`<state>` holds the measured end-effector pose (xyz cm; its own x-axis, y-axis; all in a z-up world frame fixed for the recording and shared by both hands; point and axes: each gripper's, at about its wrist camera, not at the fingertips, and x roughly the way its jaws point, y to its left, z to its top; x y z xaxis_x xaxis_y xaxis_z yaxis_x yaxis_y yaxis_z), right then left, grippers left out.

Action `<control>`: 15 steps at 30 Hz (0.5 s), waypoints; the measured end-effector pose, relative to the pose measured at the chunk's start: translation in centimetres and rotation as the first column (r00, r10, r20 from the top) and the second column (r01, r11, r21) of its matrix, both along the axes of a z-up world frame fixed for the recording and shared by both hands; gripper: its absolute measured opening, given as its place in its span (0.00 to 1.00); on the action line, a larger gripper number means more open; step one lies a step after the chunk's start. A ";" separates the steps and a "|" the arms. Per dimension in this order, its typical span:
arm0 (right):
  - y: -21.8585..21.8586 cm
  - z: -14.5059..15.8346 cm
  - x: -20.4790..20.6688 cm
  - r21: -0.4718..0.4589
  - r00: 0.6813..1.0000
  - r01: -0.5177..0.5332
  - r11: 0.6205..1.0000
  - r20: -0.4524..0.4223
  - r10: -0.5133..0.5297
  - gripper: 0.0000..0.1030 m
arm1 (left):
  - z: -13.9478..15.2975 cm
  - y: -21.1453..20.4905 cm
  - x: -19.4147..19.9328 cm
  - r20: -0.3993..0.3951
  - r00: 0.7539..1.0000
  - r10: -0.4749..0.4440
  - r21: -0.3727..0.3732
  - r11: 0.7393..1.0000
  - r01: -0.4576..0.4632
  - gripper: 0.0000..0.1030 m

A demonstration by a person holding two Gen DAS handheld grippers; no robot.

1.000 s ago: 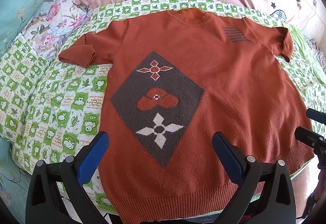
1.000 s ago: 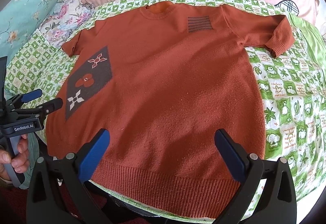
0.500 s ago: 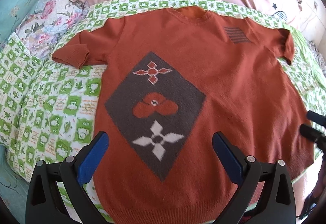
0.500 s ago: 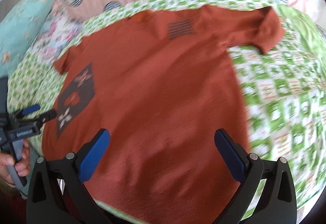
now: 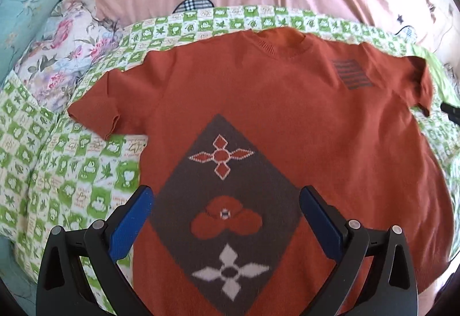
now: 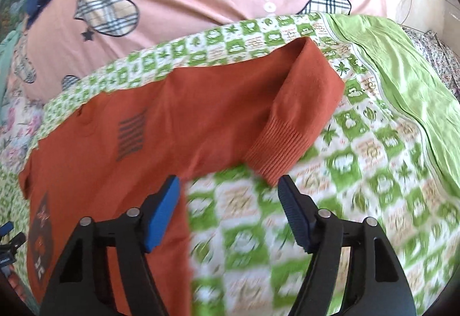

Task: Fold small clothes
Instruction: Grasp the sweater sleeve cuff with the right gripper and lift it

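I'm seeing the sweater [image 5: 287,126] lying flat, front up, on the green checked quilt [image 5: 57,172]. My left gripper [image 5: 225,218] is hovering spread over the sweater's grey diamond, gripping nothing. My right gripper [image 6: 228,198] has just been narrowing, jaws apart beside the sweater's ribbed cuff [image 6: 281,143], nothing between them.

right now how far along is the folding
Done: the orange sweater lies spread flat on the green checked quilt, unfolded. In hand: the right gripper, jaws just closing but empty, nears the ribbed sleeve cuff; the left gripper hovers open. Left: every fold.
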<state>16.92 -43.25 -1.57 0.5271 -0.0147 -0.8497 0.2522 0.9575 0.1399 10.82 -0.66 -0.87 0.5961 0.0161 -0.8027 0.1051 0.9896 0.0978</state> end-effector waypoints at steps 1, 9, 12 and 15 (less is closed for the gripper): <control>-0.5 -1.0 1.0 0.002 1.000 0.001 1.000 -0.022 -0.001 0.67 | -0.1 0.0 0.5 -0.011 1.000 0.005 -0.003 1.000 -0.005 0.99; -4.6 -4.1 2.1 -0.002 0.992 0.087 0.996 -0.088 -0.086 0.19 | -1.3 -0.4 2.8 -0.040 0.999 0.030 -0.001 1.000 -0.030 0.99; -4.4 -2.1 0.9 0.061 0.997 0.071 0.996 -0.024 -0.069 0.17 | -1.9 -0.5 3.0 -0.054 0.998 0.024 -0.013 1.000 -0.024 0.99; -1.9 -0.2 0.5 0.087 1.000 0.004 0.996 -0.001 -0.004 0.17 | -2.4 -0.8 2.9 -0.065 0.998 0.007 -0.021 1.000 -0.008 0.99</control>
